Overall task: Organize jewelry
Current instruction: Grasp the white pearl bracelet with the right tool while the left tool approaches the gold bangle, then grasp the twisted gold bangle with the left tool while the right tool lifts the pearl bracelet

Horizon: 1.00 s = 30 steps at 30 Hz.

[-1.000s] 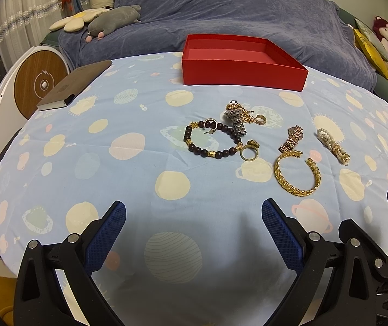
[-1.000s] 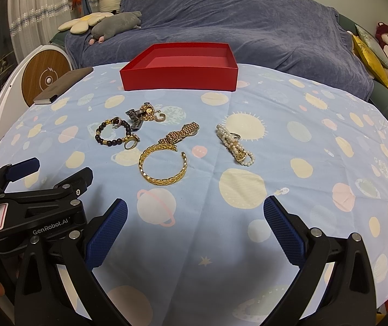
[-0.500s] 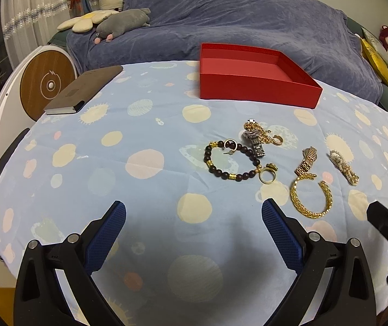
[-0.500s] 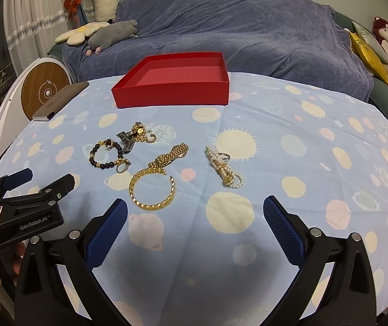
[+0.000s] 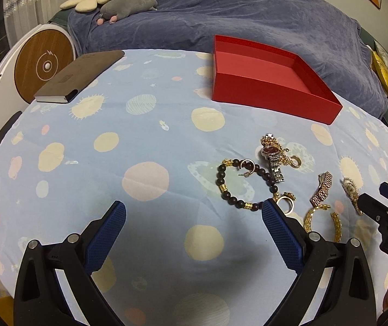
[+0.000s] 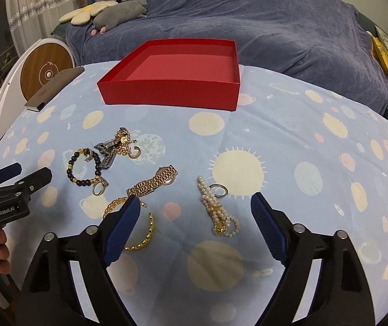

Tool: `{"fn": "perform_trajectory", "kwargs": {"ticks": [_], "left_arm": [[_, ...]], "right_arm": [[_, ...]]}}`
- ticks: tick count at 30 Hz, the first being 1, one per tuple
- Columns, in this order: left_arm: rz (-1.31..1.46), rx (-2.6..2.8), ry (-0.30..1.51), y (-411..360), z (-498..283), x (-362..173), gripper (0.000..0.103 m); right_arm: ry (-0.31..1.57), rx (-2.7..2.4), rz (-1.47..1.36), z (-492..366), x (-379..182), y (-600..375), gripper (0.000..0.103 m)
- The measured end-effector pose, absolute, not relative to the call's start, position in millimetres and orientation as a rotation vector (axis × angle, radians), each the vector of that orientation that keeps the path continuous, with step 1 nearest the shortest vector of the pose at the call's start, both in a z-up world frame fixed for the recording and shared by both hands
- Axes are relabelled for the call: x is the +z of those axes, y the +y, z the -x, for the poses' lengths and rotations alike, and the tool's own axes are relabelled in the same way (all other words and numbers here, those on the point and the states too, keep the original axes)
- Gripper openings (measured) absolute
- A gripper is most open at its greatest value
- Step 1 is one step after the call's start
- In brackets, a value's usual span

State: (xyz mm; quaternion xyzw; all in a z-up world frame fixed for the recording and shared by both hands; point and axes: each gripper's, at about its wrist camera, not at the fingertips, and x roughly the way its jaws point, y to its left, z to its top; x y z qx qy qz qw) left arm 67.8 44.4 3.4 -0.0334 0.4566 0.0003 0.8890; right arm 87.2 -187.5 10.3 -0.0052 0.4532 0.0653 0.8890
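Both tongs have advanced toward the jewelry. Right tongs (image 6: 194, 217) gape wide, empty, around the pearl piece (image 6: 218, 212) at lower centre; left tongs (image 5: 194, 225) likewise wide. Red box (image 6: 172, 81) sits upper centre.

Bare cloth (image 6: 289, 141) lies between the jewelry cluster (image 6: 150, 184) and the red box (image 6: 172, 81). A notebook (image 5: 77, 77) sits far left; the box's top is uncovered.
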Motion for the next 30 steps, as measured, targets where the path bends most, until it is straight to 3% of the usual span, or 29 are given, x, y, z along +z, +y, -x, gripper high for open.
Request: {"fn": "perform_trajectory", "kwargs": {"ticks": [3, 8, 17, 23, 30], "left_arm": [[0.081, -0.023, 0.970, 40.9, -69.5, -1.5, 0.098], [0.078, -0.035, 0.966, 34.4, -68.7, -3.2, 0.098], [0.064, -0.071, 0.974, 21.0, -65.6, -6.1, 0.098], [0.066, -0.128, 0.972, 13.5, -62.6, -4.8, 0.098], [0.035, -0.204, 0.983, -11.7, -55.2, -9.4, 0.098]], "right_arm": [[0.979, 0.142, -0.023, -94.4, -0.2, -190.0, 0.062], [0.998, 0.123, -0.023, -99.3, -7.4, -193.0, 0.060], [1.024, 0.112, -0.013, -105.4, -19.4, -196.1, 0.041], [1.020, 0.106, -0.009, -101.0, -19.0, -202.2, 0.013], [1.012, 0.106, -0.038, -88.5, -10.4, -212.0, 0.013]]}}
